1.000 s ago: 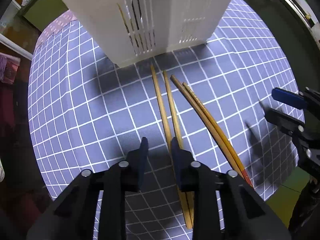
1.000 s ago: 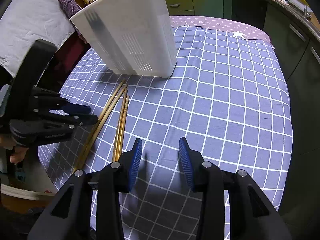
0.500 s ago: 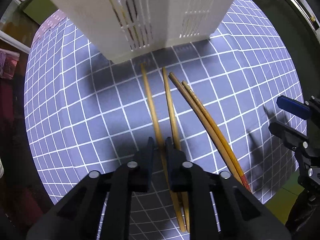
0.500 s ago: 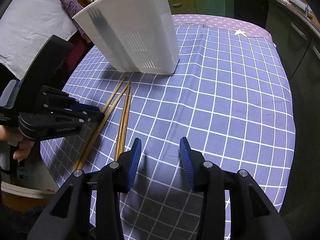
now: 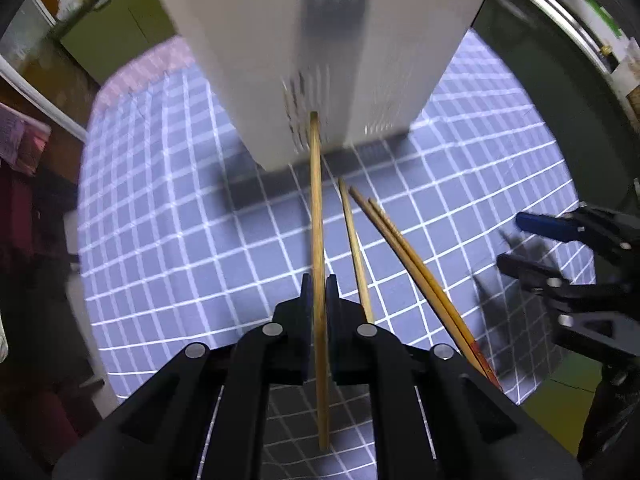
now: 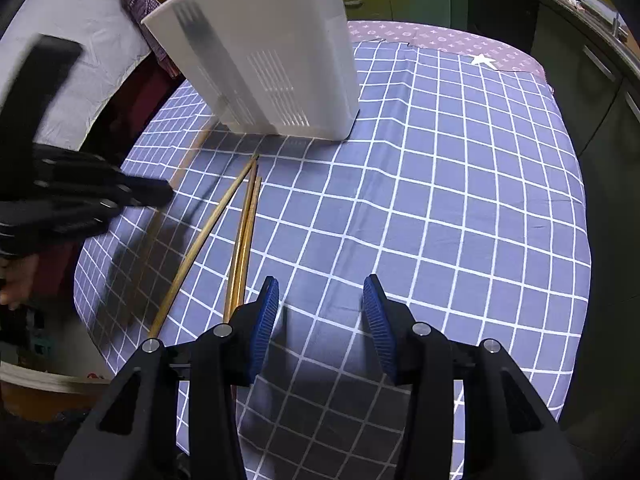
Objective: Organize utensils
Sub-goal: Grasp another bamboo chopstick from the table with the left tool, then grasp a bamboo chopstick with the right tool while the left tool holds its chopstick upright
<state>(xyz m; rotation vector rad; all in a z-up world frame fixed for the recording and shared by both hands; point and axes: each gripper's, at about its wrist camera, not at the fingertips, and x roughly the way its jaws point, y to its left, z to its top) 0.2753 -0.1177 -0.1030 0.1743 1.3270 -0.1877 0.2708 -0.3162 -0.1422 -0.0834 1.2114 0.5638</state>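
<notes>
Chopsticks are what I am sorting, and my left tool [image 5: 318, 280] is clamping one chopstick [image 5: 317, 208] between its closed pads, gripping it past the middle toward its thick end, so the thin tip is pointing up at the white slotted holder [image 5: 320, 52]. It looks light, stiff and smooth, so I am judging it could swivel or slip in the pads; a grip nearer the middle would steady it. My right tool [image 6: 316, 312] is holding nothing, its blue pads [image 6: 264, 320] are spreading apart over the checked cloth of the table [image 6: 460, 200]. Three more chopsticks [image 6: 240, 240] are lying flat on the cloth just beside that tool, toward the table's left edge, their tips pointing at the holder. The holder is standing near the far edge; through its slots I am making out dark blurred shapes, too smeared to name.
</notes>
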